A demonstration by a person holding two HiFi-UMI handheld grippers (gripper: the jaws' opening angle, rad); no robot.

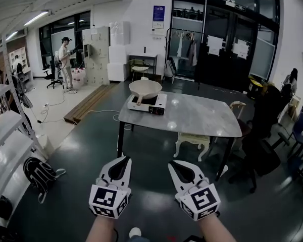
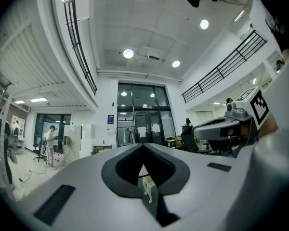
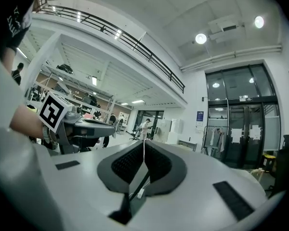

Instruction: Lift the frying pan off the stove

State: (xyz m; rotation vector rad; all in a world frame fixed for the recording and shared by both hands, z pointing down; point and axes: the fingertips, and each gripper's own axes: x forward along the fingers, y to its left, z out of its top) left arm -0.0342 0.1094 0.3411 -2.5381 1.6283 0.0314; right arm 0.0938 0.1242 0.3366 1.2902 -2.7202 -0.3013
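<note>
Fingers L (image 2: pixel 118 171) & R (image 3: pixel 126 165) closed, empty

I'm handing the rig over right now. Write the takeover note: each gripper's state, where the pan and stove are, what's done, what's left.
Left gripper: shut, empty, pointing level, well short of the table.
Right gripper: shut, empty, level beside the left.
Frying pan: on the portable stove at the table's left end.
Done: nothing; the pan is untouched.
Left: approach the table, open the jaws, grip the pan, lift it off the stove.
</note>
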